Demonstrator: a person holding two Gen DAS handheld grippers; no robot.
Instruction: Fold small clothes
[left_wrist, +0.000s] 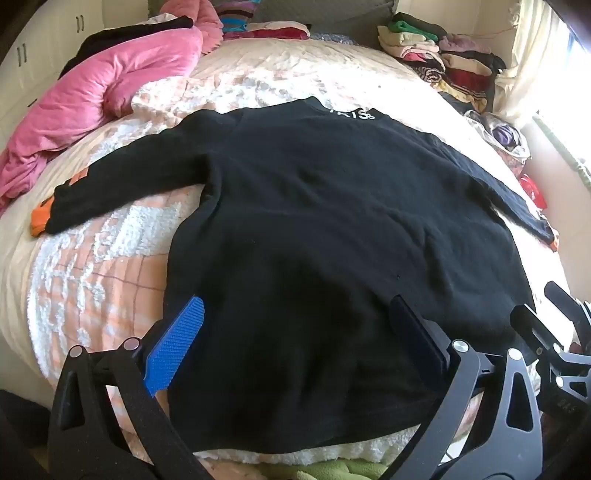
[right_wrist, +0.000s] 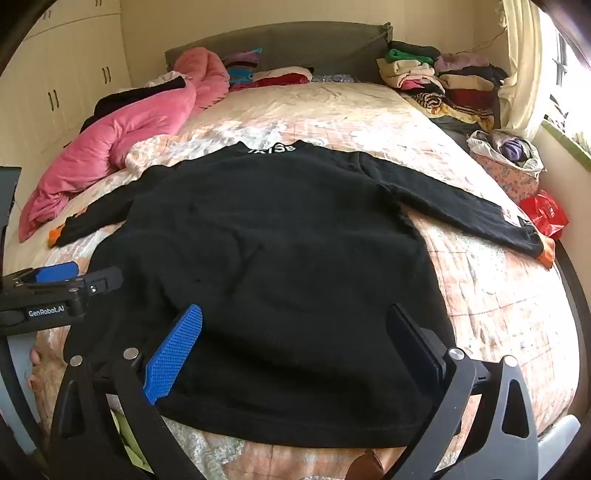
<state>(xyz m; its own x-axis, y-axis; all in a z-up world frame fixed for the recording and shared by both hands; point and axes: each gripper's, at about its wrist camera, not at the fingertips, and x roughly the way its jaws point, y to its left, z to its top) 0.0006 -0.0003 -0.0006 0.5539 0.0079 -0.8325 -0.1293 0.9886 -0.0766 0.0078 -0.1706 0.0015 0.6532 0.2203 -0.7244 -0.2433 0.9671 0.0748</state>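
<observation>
Sweater (left_wrist: 314, 221) is lying flat on bed (left_wrist: 92, 258), hem nearest. Left claw (left_wrist: 295, 332) and right claw (right_wrist: 295, 332) are hovering agape over that hem, gripping nothing.

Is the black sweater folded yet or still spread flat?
Spread flat. The black sweater lies open on the bed, both sleeves stretched sideways, nothing folded over.

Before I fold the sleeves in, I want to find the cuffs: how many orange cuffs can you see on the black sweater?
2: one orange cuff ends the sleeve spread toward the pink bedding, the other orange cuff ends the opposite sleeve near the bed's edge. Neither looks hidden.
</observation>
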